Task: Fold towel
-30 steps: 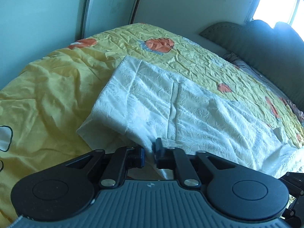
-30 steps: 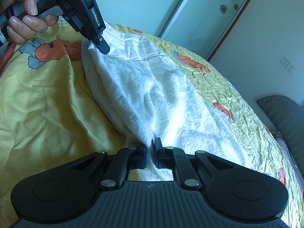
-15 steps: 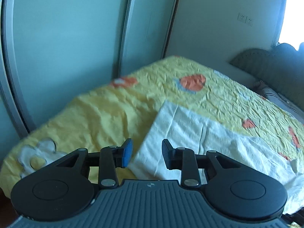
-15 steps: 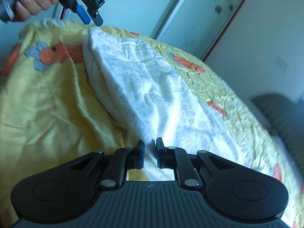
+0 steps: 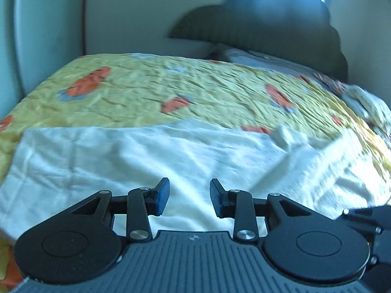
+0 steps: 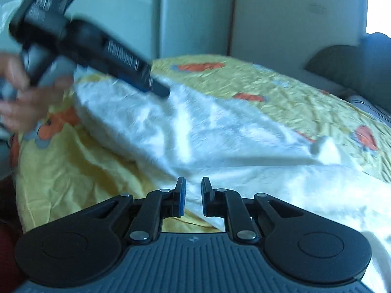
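White towel (image 5: pixel 151 156) spread rumpled across the yellow bedspread (image 5: pixel 146 90), left gripper (image 5: pixel 189 197) opening over it, nothing between, right gripper (image 6: pixel 193 196) slightly parted, pinching nothing.

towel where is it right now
The white towel lies spread on the yellow bedspread at the near edge of the bed, directly ahead of both cameras, the headboard beyond it.
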Tool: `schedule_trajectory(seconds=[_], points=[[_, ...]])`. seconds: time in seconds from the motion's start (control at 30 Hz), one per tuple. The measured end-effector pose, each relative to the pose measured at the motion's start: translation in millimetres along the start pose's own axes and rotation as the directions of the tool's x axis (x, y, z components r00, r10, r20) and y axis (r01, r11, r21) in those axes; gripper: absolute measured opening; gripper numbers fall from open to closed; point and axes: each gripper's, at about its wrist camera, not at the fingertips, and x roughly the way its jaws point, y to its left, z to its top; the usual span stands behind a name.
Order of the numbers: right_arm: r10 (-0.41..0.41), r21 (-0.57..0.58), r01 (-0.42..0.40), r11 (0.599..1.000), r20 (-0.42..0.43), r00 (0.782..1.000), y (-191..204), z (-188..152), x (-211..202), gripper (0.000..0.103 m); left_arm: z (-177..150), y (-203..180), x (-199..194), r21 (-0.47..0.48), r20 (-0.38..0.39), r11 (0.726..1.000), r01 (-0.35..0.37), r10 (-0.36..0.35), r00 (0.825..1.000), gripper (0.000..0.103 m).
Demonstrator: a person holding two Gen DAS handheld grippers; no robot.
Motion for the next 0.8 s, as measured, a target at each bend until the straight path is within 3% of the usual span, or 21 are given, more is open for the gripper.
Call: schedule_trajectory(seconds=[0.1, 0.17, 0.23, 0.33, 0.53, 0.6, 0.7, 0.8], points=[[-0.092, 0.116, 0.099, 0.988, -0.065, 0.994, -24.4, -14.9, 0.4, 0.013, -2.4, -20.5, 9.6, 0.029, -0.028, 0.998, 0.053, -0.052, 0.998, 0.040], [-0.099, 0.168, 0.116, 0.979, -0.107, 0.989, -35.4, -27.6, 0.3, 0.012, -4.3, -32.6, 12.1, 0.052, -0.036, 0.995, 0.084, -0.082, 0.996, 0.040], [-0.091, 0.210, 0.105, 0.972, -0.078, 0.993, -37.6, -31.9, -12.7, 0.013, -5.0, -43.8, 14.6, 0.091, -0.033, 0.990, 0.105, -0.102, 0.994, 0.041], [-0.145, 0.237, 0.149, 0.960, -0.033, 0.989, -42.1, -33.7, -32.2, 0.013, -4.3, -58.5, 18.3, 0.128, -0.033, 0.983, 0.133, -0.130, 0.991, 0.042], [-0.163, 0.387, 0.158, 0.908, -0.021, 0.986, -67.5, -35.2, -34.8, 0.014, -3.2, -70.1, 23.1, 0.105, -0.040, 0.977, 0.188, -0.184, 0.982, 0.043], [-0.152, 0.386, 0.142, 0.911, -0.005, 0.988, -66.4, -35.2, -34.3, 0.014, -2.0, -68.9, 22.9, 0.094, -0.030, 0.977, 0.192, -0.190, 0.981, 0.045], [-0.211, 0.367, 0.193, 0.910, 0.008, 0.977, -66.7, -34.2, -38.9, 0.014, -0.5, -68.6, 23.4, 0.089, -0.032, 0.976, 0.197, -0.195, 0.980, 0.047], [-0.271, 0.465, 0.220, 0.857, 0.044, 0.962, -97.3, -34.2, -56.8, 0.014, -1.1, -75.5, 20.8, 0.121, -0.035, 0.968, 0.221, -0.218, 0.975, 0.047]])
